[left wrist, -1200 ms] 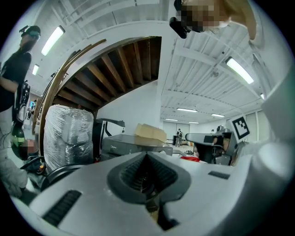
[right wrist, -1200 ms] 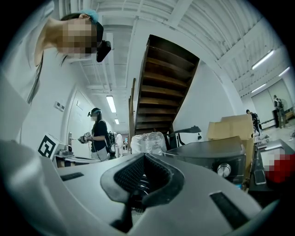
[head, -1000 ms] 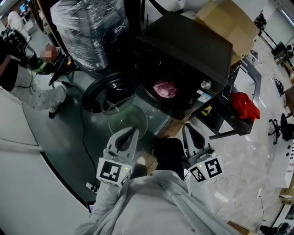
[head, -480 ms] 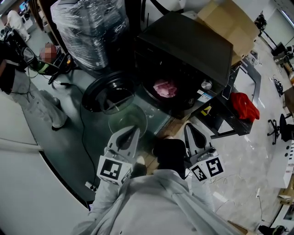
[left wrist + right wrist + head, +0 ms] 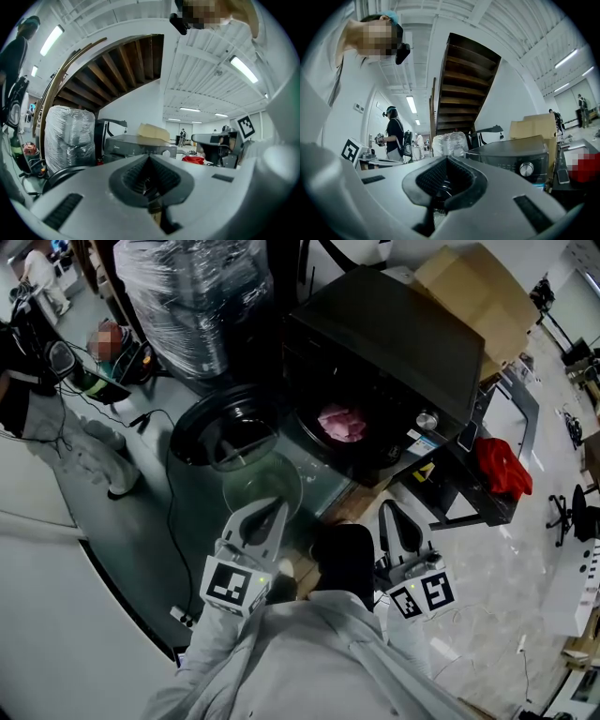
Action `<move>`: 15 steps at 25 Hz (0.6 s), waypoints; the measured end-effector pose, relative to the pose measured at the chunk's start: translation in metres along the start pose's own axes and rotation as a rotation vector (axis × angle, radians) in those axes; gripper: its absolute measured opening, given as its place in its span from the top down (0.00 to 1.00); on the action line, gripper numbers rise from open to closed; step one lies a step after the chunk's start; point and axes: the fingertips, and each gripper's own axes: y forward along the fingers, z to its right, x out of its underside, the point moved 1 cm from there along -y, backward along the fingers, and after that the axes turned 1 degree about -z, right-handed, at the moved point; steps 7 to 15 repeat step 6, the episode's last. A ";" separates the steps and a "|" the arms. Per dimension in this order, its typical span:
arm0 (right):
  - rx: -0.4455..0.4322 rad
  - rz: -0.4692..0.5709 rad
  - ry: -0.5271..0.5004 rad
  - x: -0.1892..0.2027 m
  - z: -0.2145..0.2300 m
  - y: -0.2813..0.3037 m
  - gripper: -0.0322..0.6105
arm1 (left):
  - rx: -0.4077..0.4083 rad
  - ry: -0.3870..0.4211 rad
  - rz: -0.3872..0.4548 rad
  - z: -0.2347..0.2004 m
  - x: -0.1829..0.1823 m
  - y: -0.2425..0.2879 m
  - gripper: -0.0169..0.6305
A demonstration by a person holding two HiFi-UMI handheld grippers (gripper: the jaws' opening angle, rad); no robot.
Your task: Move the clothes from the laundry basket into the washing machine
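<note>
The black washing machine stands ahead with its round door swung open to the left. A pink garment lies inside the drum. To the right of the machine a red garment rests on a black rack. My left gripper is shut and empty, pointing toward the door glass. My right gripper is also shut and empty, just below the machine's front. In the left gripper view the shut gripper faces the machine and the red garment. The right gripper view shows the shut gripper and the control knob.
A plastic-wrapped bundle stands left of the machine and a cardboard box behind it. A person stands at the far left among cables. A white counter edge runs along the lower left. Glossy floor lies to the right.
The person at the far left has shifted stance. Both grippers have stayed where they were, shut.
</note>
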 end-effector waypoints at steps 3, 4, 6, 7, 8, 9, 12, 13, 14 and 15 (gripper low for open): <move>0.009 -0.009 0.003 0.003 0.004 -0.002 0.92 | 0.011 0.007 -0.016 0.002 0.003 0.003 0.95; 0.011 -0.012 0.005 0.004 0.004 -0.003 0.92 | 0.017 0.009 -0.021 0.003 0.004 0.003 0.95; 0.014 -0.018 0.009 0.007 0.006 -0.005 0.92 | 0.030 0.013 -0.033 0.005 0.007 0.005 0.95; 0.014 -0.018 0.009 0.007 0.006 -0.005 0.92 | 0.030 0.013 -0.033 0.005 0.007 0.005 0.95; 0.014 -0.018 0.009 0.007 0.006 -0.005 0.92 | 0.030 0.013 -0.033 0.005 0.007 0.005 0.95; 0.014 -0.018 0.009 0.007 0.006 -0.005 0.92 | 0.030 0.013 -0.033 0.005 0.007 0.005 0.95; 0.014 -0.018 0.009 0.007 0.006 -0.005 0.92 | 0.030 0.013 -0.033 0.005 0.007 0.005 0.95; 0.014 -0.018 0.009 0.007 0.006 -0.005 0.92 | 0.030 0.013 -0.033 0.005 0.007 0.005 0.95; 0.014 -0.018 0.009 0.007 0.006 -0.005 0.92 | 0.030 0.013 -0.033 0.005 0.007 0.005 0.95; 0.014 -0.018 0.009 0.007 0.006 -0.005 0.92 | 0.030 0.013 -0.033 0.005 0.007 0.005 0.95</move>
